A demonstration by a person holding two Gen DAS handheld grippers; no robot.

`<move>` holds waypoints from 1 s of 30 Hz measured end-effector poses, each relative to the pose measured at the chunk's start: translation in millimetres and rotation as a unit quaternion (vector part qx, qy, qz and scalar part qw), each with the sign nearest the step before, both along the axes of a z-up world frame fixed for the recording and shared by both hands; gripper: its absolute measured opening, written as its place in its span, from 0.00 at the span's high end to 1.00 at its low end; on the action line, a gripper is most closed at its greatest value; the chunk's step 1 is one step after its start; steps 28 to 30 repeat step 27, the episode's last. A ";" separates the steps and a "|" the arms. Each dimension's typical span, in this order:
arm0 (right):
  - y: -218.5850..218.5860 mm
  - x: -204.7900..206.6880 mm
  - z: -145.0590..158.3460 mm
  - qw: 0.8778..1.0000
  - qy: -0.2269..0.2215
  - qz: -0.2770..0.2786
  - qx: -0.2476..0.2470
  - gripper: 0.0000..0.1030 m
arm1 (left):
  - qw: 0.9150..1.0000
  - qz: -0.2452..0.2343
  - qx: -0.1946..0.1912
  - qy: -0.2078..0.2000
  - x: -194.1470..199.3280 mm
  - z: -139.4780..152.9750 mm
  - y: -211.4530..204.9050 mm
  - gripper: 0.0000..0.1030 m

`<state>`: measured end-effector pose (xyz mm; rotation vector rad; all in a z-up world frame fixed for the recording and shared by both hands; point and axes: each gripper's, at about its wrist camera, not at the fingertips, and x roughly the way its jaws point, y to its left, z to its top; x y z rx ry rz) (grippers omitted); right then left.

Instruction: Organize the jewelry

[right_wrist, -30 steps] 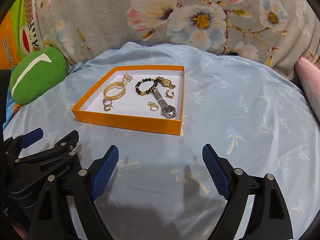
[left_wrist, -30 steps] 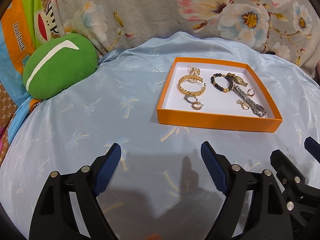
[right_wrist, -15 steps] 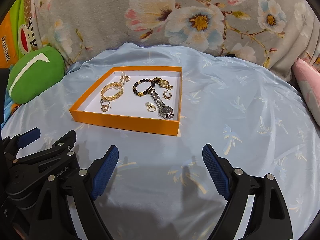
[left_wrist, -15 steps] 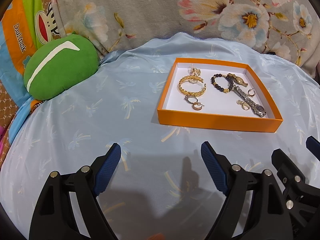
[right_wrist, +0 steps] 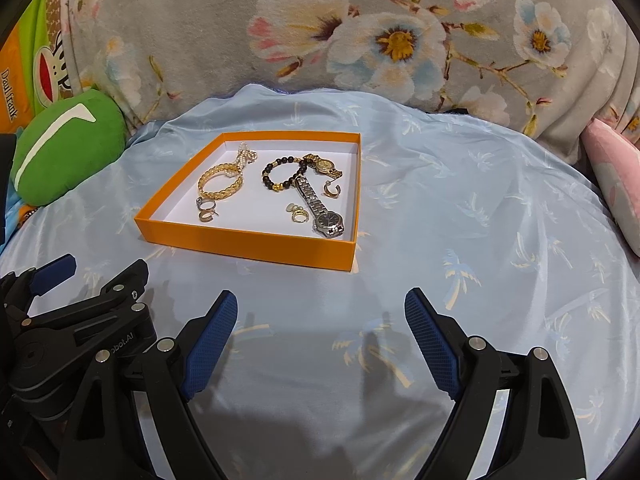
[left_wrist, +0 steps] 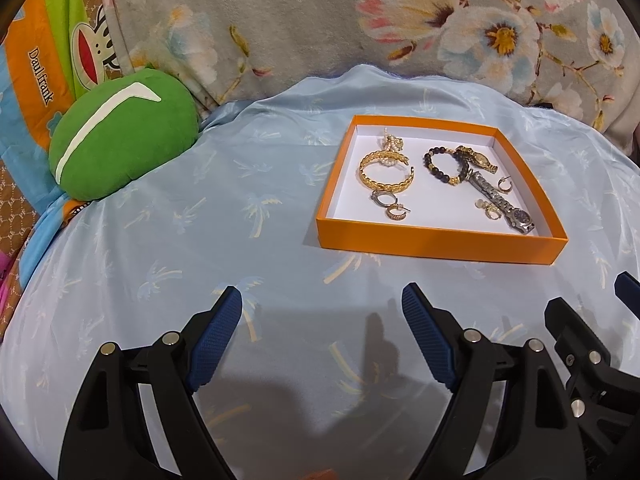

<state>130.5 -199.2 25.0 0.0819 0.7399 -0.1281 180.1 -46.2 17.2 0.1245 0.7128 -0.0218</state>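
An orange box with a white floor lies on the light blue cloth. Inside it I see a gold bangle, a dark bead bracelet, a silver watch, a gold watch, a pearl piece and several small hoop earrings. My left gripper hangs open, well short of the box, nothing between its blue pads. My right gripper is open too, empty, just in front of the box.
A round green cushion rests at the left edge of the cloth. A floral blanket rises behind the box. A pink cushion sits at the far right. The right gripper's body shows at the left view's lower right edge.
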 end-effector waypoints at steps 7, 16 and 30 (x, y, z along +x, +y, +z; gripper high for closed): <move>-0.1 -0.5 -0.3 1.000 0.000 -0.001 -0.006 0.19 | 1.000 0.003 0.002 0.000 0.0 -0.6 -0.2 0.23; -1.1 -0.4 -0.5 1.000 0.001 -0.001 -0.006 0.18 | 1.000 0.009 0.009 -0.010 -2.5 1.0 -1.3 0.23; -0.6 -0.9 -0.2 1.000 0.000 -0.003 -0.013 0.18 | 1.000 0.009 0.013 -0.012 -4.2 1.8 -2.1 0.23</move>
